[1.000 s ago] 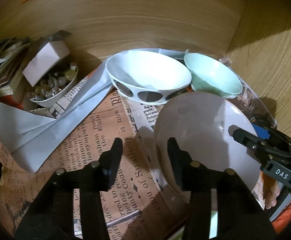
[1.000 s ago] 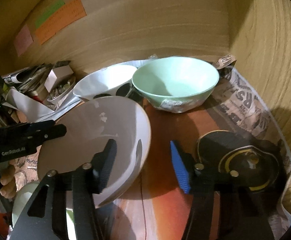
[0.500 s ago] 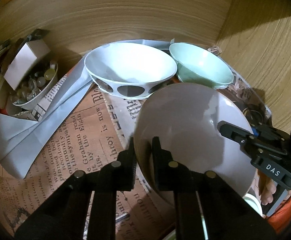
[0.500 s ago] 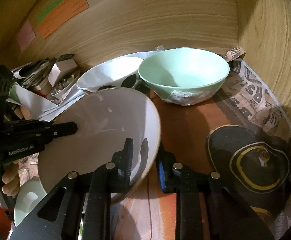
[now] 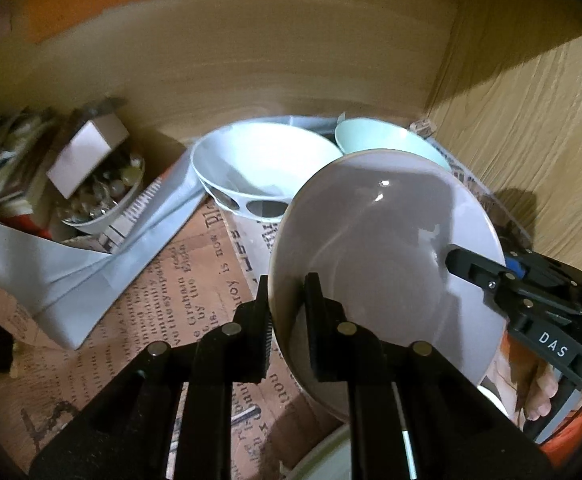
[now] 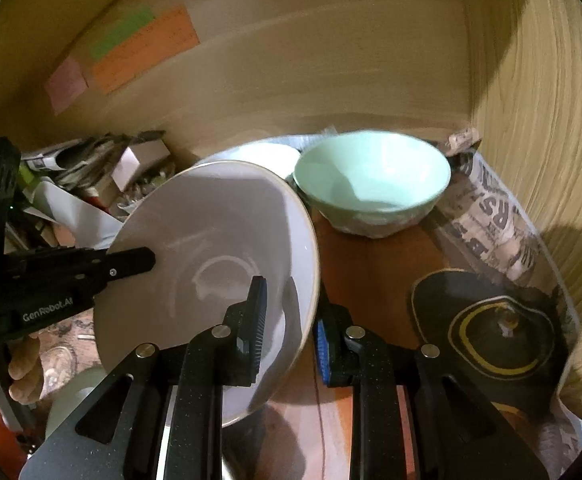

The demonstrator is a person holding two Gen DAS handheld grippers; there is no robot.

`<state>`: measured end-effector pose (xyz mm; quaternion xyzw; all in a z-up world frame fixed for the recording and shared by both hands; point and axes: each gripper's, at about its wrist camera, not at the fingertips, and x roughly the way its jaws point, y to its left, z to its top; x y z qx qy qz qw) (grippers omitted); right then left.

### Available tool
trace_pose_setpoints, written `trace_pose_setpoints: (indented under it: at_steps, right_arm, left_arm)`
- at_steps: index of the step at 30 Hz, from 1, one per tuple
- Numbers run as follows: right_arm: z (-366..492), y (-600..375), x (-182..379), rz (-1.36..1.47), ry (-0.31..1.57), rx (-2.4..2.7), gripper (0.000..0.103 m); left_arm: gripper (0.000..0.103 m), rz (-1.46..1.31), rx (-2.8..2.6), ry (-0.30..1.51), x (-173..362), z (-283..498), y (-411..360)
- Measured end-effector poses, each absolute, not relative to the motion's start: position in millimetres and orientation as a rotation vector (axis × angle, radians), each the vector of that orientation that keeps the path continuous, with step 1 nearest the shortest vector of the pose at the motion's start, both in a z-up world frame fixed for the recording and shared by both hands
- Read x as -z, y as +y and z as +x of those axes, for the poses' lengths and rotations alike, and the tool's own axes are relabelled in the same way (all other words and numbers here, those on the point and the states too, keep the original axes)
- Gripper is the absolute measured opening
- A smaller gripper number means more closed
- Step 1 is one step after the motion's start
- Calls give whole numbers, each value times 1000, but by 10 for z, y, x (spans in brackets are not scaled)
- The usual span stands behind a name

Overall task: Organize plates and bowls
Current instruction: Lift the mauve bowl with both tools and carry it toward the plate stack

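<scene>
Here, left gripper [image 5: 287, 312] clamped on near-left rim of wide pale grey glazed bowl [image 5: 387, 264]; right gripper [image 6: 291, 316] clamped on opposite right rim; bowl tilted between both, near white black-spotted bowl [image 5: 259, 164] and mint green bowl [image 6: 371, 180], above newspaper lining [image 5: 179, 264]

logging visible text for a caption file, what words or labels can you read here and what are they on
"DAS": right gripper, on its body.
"GenRobot.AI": left gripper, on its body.
Newspaper liner: print, mostly too distorted to read.
Coloured wall notes: too blurred to read.
</scene>
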<state>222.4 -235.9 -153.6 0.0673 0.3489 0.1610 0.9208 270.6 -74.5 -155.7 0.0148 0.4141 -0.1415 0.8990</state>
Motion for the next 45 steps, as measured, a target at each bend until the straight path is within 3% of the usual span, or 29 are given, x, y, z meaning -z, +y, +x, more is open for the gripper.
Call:
trace_pose_setpoints:
  at_steps: [19,45]
  right_arm:
    - [1641,-1996,995,93,577,-385,19]
    - [1094,-1083,1078,41,605,-568,19]
  left_arm:
    - [14,-25,252,675,1090,1798,-262]
    - [14,-147,93,629,1156,754,694]
